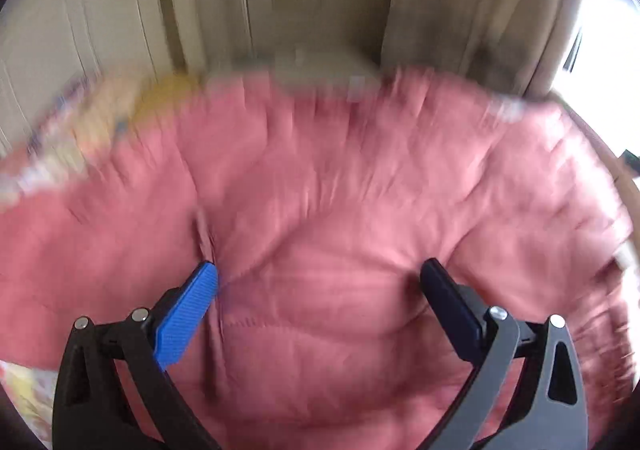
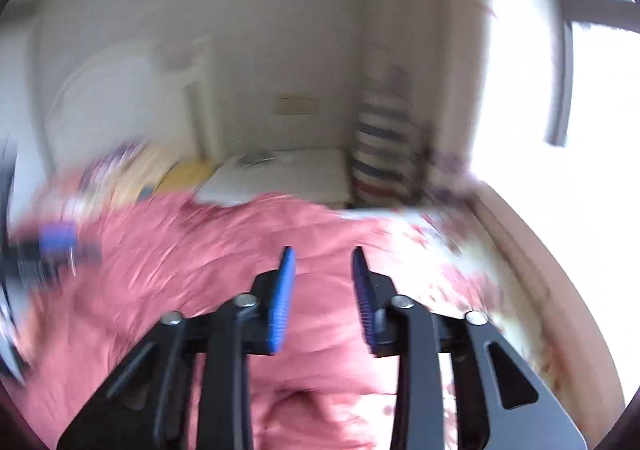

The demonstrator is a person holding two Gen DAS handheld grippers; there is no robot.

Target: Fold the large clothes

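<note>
A large pink padded jacket point(image 1: 340, 190) lies spread over the bed and fills most of the left wrist view. It also shows in the right wrist view point(image 2: 180, 270). My left gripper point(image 1: 320, 270) is wide open just above the jacket, with nothing between its fingers. My right gripper point(image 2: 322, 254) is open with a narrower gap, above the jacket's right part, and holds nothing. The left gripper shows as a blurred dark and blue shape at the left edge of the right wrist view point(image 2: 48, 246). Both views are motion-blurred.
A floral bedsheet point(image 2: 472, 274) shows beside the jacket. A yellow cloth point(image 1: 168, 98) and a white pillow point(image 2: 280, 174) lie at the far end. Striped fabric point(image 2: 384, 154) stands in the corner. A bright window point(image 2: 560, 110) is on the right, a wardrobe point(image 1: 100, 30) on the left.
</note>
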